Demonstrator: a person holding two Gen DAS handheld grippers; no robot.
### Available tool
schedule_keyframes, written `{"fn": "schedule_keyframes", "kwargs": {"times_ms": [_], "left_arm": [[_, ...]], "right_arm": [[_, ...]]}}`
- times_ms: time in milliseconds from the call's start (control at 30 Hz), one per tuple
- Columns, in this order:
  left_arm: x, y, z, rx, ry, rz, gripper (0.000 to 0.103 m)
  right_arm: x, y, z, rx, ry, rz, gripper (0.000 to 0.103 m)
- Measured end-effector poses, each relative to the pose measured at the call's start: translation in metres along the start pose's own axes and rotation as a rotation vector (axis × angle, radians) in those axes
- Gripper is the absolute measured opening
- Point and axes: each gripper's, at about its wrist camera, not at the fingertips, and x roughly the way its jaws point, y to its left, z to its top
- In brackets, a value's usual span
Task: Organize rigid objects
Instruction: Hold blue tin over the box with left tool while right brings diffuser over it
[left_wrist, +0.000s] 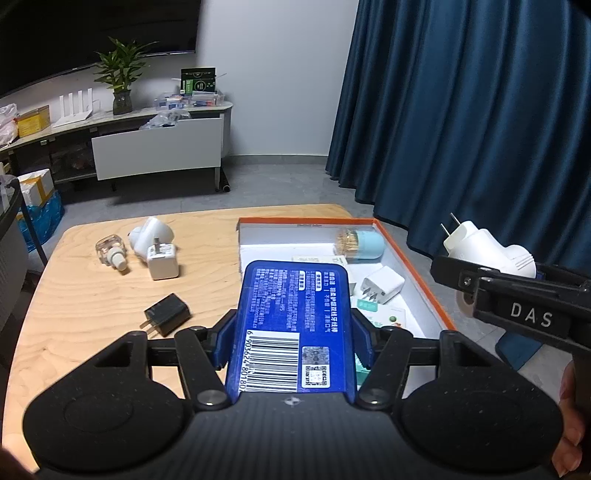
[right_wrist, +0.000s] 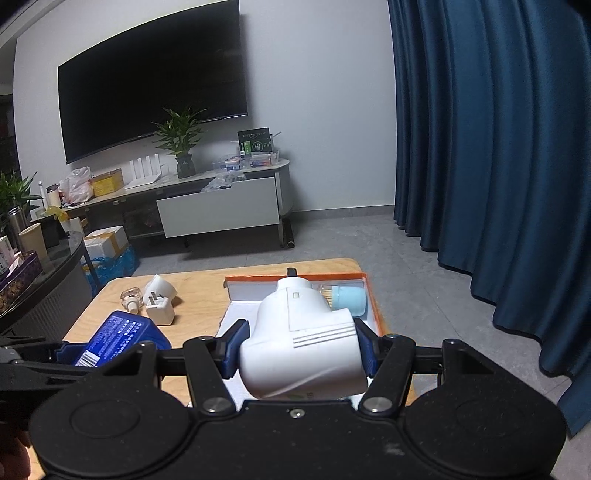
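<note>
Chargers are lying loose on the table, awaiting sorting. Left gripper is clamping a blue box near the tray for depositing; right gripper is clamping a white plug-in device above the tray.

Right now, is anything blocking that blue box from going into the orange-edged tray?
Nothing visible between them. The blue box, held in the left fingers, hangs over the tray's near end; a white charger lies inside there.
</note>
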Motion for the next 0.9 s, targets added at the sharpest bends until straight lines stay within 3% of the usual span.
{"fn": "schedule_keyframes", "kwargs": {"times_ms": [500, 900], "left_arm": [[0.014, -0.030, 0.006, 0.054, 0.009, -0.052, 0.062], [0.032, -0.038, 0.005, 0.068, 0.043, -0.064, 0.062]], "right_arm": [[-0.007, -0.024, 0.011, 0.017, -0.029, -0.038, 0.071], [0.006, -0.038, 0.008, 0.027, 0.002, -0.048, 0.071]]}}
